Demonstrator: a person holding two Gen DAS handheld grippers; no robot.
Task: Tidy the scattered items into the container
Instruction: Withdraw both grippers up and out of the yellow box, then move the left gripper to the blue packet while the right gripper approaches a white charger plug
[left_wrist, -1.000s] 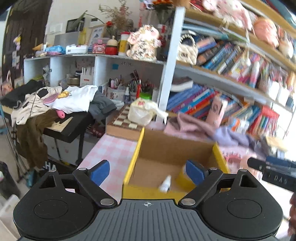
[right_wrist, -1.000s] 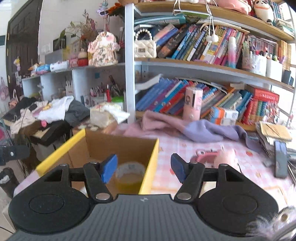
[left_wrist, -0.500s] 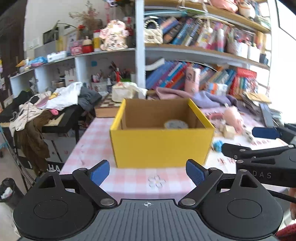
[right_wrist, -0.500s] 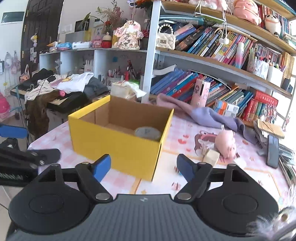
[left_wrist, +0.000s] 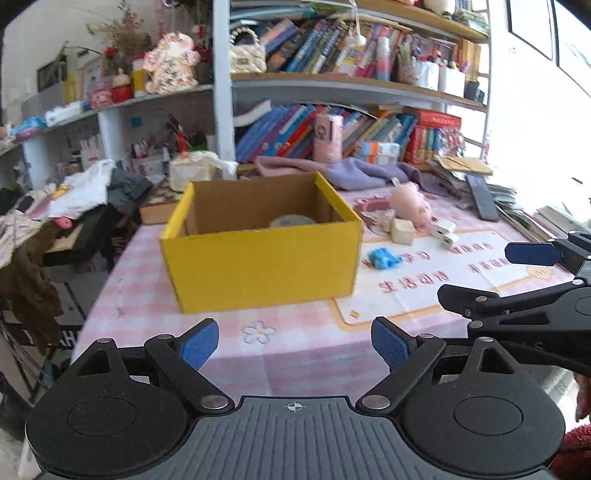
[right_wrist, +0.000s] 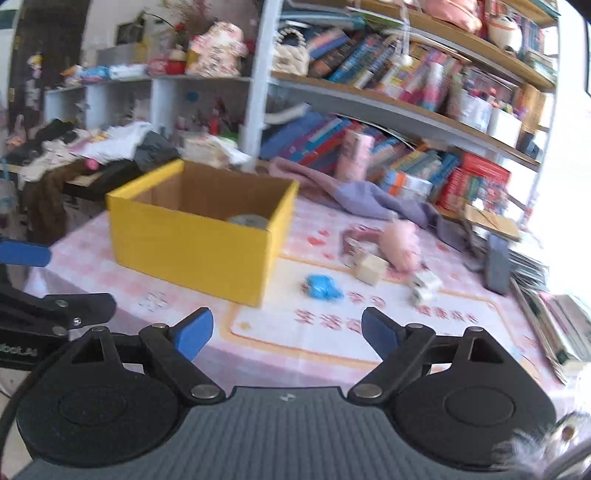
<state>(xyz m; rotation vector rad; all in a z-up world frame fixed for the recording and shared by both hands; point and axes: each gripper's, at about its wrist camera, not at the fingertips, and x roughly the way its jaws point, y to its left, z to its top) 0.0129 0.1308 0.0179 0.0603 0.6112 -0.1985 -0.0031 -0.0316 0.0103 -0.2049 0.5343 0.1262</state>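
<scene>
Showing both grippers, left (left_wrist: 294, 345) and right (right_wrist: 287, 334), spread empty; wood block (right_wrist: 370, 269) right of box (right_wrist: 192, 242): stiff, light, pinch flat sides

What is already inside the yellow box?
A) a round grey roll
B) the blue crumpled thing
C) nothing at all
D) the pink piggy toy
A: a round grey roll shows above the front wall of the yellow box, while the blue crumpled thing and the pink piggy toy lie on the table to the box's right.
</scene>
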